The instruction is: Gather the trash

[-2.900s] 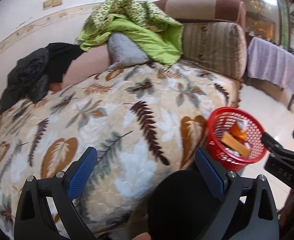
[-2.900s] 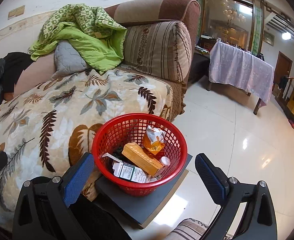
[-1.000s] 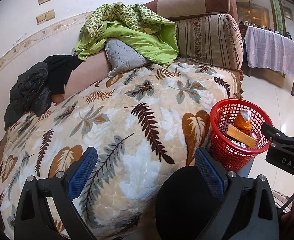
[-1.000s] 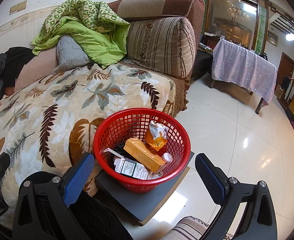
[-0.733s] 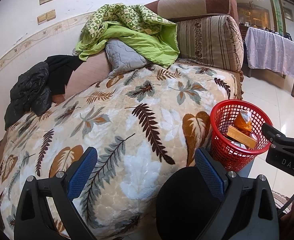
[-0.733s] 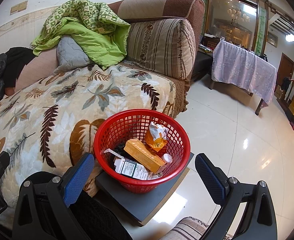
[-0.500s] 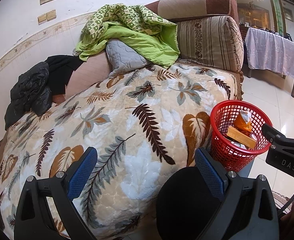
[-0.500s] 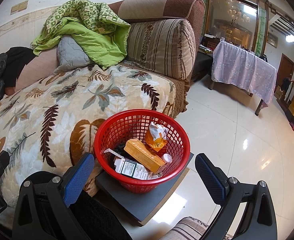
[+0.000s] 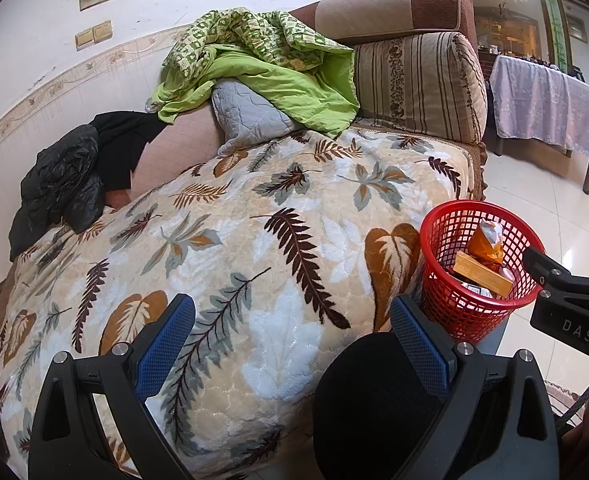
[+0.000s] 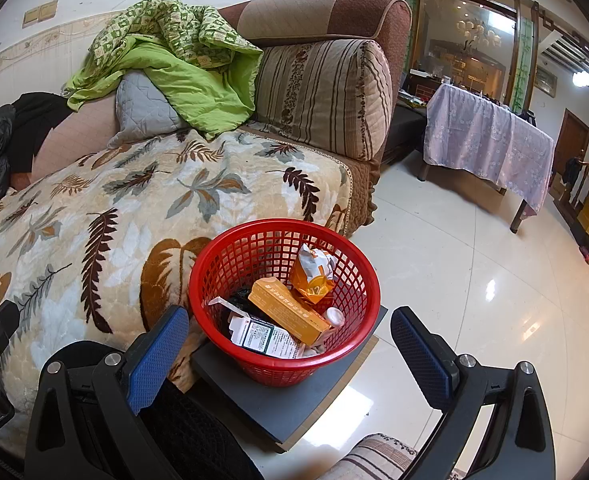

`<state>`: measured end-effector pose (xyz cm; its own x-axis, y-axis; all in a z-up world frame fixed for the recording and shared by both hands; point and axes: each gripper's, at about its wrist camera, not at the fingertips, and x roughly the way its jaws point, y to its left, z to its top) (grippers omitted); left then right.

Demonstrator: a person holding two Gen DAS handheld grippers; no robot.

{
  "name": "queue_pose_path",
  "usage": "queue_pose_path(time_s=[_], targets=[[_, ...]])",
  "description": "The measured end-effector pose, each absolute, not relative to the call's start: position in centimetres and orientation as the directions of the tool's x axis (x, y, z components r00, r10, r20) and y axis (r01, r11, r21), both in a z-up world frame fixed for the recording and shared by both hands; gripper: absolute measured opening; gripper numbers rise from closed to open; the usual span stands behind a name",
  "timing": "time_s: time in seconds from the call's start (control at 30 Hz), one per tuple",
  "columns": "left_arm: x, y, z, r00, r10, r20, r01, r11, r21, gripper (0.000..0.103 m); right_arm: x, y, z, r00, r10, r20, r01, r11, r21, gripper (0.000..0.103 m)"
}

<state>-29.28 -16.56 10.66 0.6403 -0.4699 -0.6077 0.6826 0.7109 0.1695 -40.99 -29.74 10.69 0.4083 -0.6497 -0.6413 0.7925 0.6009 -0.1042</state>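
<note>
Since a moment ago almost nothing has shifted: both the left claw (image 9: 292, 328) and right claw (image 10: 290, 342) hang wide open and empty, the filled red basket (image 10: 284, 296) just ahead between the right claw's fingers, so collecting looks finished.

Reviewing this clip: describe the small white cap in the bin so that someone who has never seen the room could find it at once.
Beside the leaf-patterned sofa blanket, a round red plastic mesh basket stands on a flat grey board. Inside, a long orange cardboard box lies diagonally; the small round white cap lies against its right end, the only round item among boxes and wrappers.
</note>
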Motion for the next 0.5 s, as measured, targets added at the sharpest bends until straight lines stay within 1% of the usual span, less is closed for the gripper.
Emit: queue_pose_path(time_s=[0.5], targets=[[-29.08,-16.4,10.51,0.64,-0.467,-0.61,0.679,0.715,0.166,0.097,-40.48,-29.85,10.4,0.407,-0.642,-0.65,0.777,0.617,-0.123,0.102]])
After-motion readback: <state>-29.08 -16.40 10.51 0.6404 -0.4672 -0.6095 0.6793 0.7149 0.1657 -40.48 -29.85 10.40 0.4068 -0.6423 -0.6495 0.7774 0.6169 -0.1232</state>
